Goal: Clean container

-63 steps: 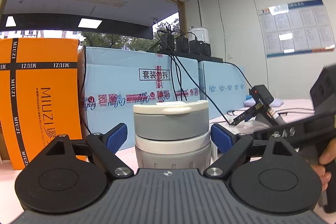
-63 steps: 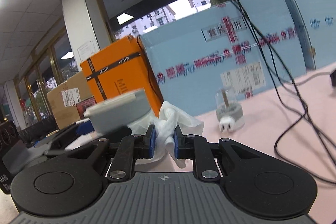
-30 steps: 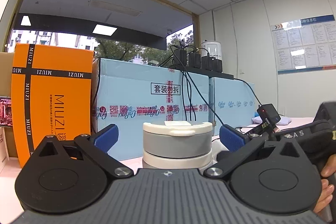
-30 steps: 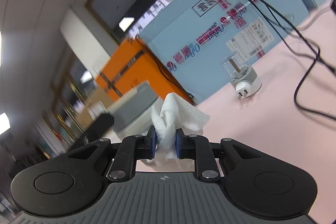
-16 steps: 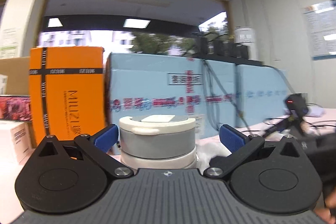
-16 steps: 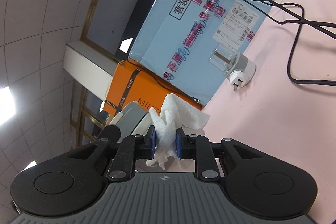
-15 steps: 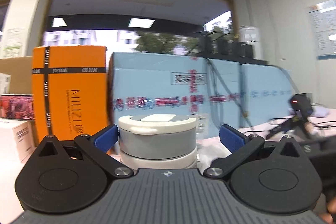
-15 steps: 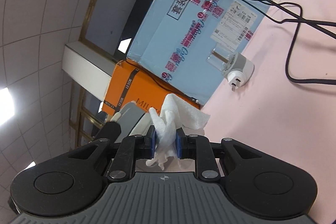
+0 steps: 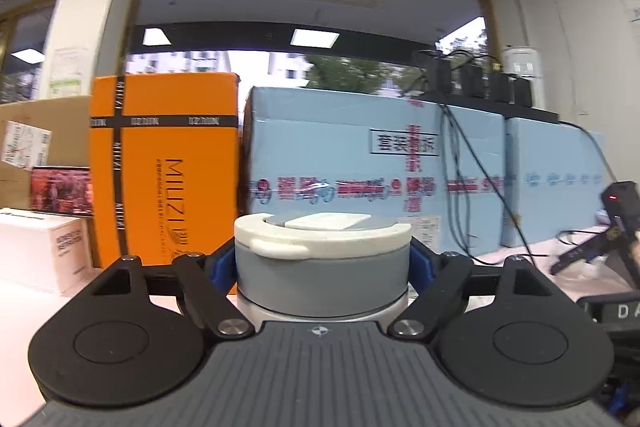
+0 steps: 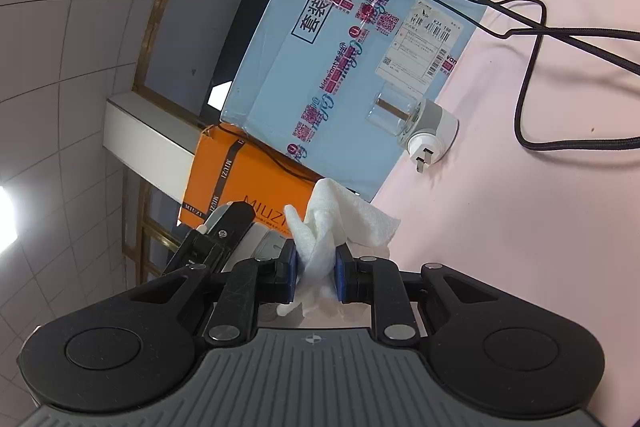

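A grey and white round container point(image 9: 322, 267) with a white lid stands upright on the pink table. My left gripper point(image 9: 322, 269) is shut on its grey upper part, blue pads touching both sides. My right gripper point(image 10: 316, 269) is shut on a crumpled white cloth point(image 10: 332, 227) and holds it just right of the container point(image 10: 256, 239), which shows at the left with the left gripper around it. The right wrist view is strongly tilted.
An orange MIUZI box point(image 9: 164, 167) and pale blue cartons point(image 9: 372, 171) stand behind. A white box point(image 9: 44, 255) sits at left. Black cables point(image 10: 532, 75) and a plug adapter point(image 10: 420, 131) lie on the pink table point(image 10: 520, 227).
My left gripper has closed from wide open onto the container. My right gripper, still holding the cloth, has rolled and stays beside the container.
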